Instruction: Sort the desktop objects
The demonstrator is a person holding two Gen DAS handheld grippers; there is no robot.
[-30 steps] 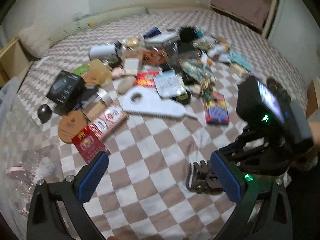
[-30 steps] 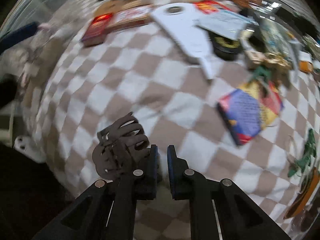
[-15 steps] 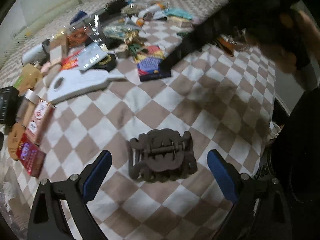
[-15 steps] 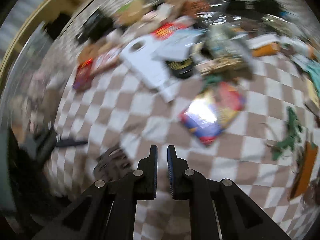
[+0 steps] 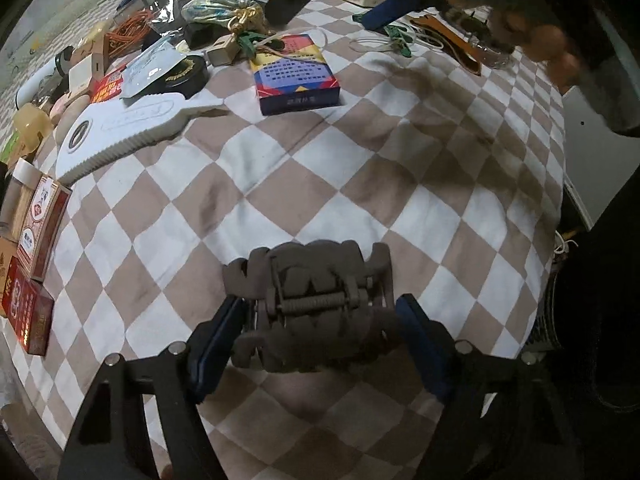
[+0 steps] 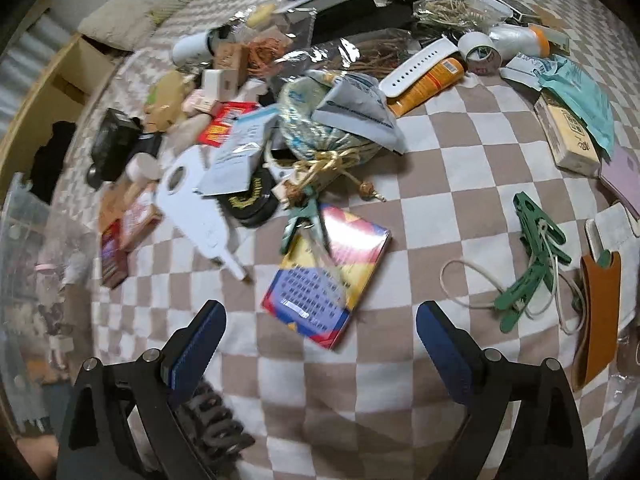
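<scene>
1. The hair clip (image 5: 312,304) lies near, on the checked cover (image 5: 360,168).
2. The left gripper (image 5: 320,340) is closing around it, pads at both ends.
3. The right gripper (image 6: 318,344) is opening, with nothing inside.
4. The clip looks light, hard and springy; hold the ends, not the teeth.

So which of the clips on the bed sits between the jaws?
The dark brown claw hair clip, lying on the checked cover between the closing jaws of the left gripper. The green clothes pegs lie far off, tangled with white cord.
</scene>
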